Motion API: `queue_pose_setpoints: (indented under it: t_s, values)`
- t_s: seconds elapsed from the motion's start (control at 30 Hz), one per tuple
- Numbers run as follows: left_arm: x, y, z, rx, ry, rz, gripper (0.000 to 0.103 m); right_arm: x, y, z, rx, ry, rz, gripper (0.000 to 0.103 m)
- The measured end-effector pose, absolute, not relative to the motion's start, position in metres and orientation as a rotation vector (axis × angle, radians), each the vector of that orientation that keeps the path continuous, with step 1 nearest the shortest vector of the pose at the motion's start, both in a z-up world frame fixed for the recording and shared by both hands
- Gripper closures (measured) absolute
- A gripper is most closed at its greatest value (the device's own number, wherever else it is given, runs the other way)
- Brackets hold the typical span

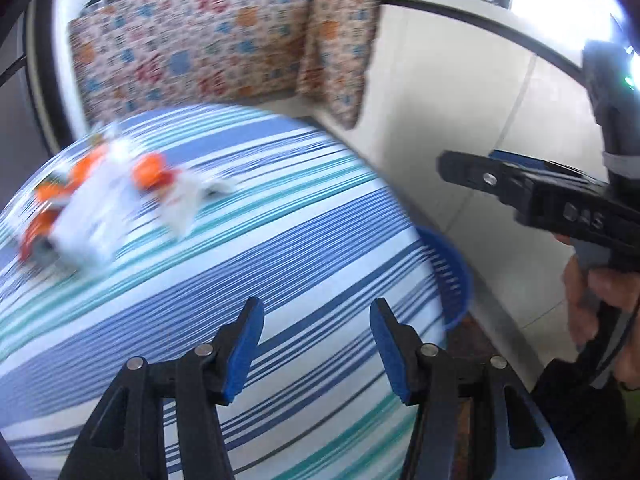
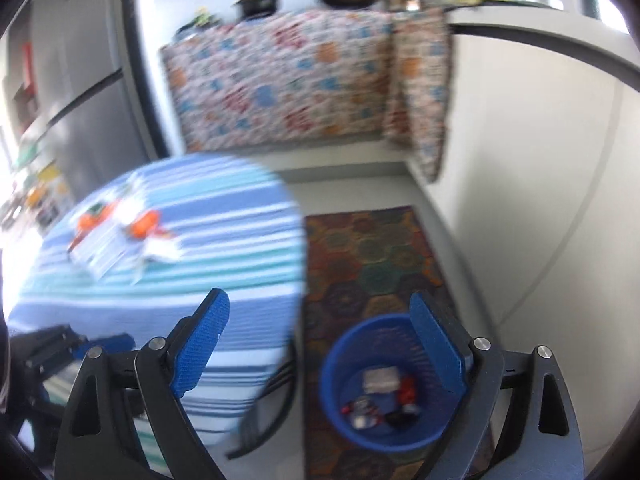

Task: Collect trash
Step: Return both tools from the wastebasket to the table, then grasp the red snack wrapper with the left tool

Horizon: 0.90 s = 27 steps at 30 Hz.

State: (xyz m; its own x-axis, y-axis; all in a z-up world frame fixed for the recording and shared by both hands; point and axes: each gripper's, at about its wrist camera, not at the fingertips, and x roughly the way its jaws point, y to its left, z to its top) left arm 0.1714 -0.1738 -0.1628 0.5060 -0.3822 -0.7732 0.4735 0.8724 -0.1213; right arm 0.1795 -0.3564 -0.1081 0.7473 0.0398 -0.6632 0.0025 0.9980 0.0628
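Note:
A blurred pile of trash [image 1: 104, 208], white wrappers and orange pieces, lies at the far left of a round table with a blue striped cloth [image 1: 248, 264]. It also shows in the right wrist view [image 2: 124, 236]. My left gripper [image 1: 316, 350] is open and empty above the table's near part. My right gripper [image 2: 320, 348] is open and empty, held above a blue bin [image 2: 384, 384] on the floor with several wrappers inside. The right gripper also shows in the left wrist view [image 1: 472, 176], right of the table. The bin's rim [image 1: 456, 280] peeks out past the table edge.
A patterned rug [image 2: 372, 256] lies under the bin. A counter draped with a printed cloth [image 2: 280, 80] stands at the back, with pots on top. White cabinets [image 2: 540, 200] run along the right. A grey fridge [image 2: 80, 92] stands at the left.

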Motion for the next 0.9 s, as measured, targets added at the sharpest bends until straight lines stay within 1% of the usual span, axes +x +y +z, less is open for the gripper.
queue_pose_setpoints:
  t_s: [0.23, 0.47, 0.67, 0.9]
  values:
    - [0.174, -0.061, -0.17, 0.053, 0.908, -0.346, 0.047, 0.177, -0.255, -0.141, 0.004, 0.819, 0.183, 0.011]
    - [0.191, -0.004, -0.177, 0.032, 0.924, -0.278, 0.047, 0.19, -0.194, -0.168, -0.053, 0.891, 0.235, 0.011]
    - [0.208, 0.027, -0.185, 0.042, 0.914, -0.255, 0.047, 0.203, -0.178, -0.181, -0.092, 0.918, 0.211, 0.009]
    - [0.262, 0.063, -0.187, 0.046, 0.894, -0.247, 0.047, 0.202, -0.178, -0.183, -0.082, 0.905, 0.194, 0.005]
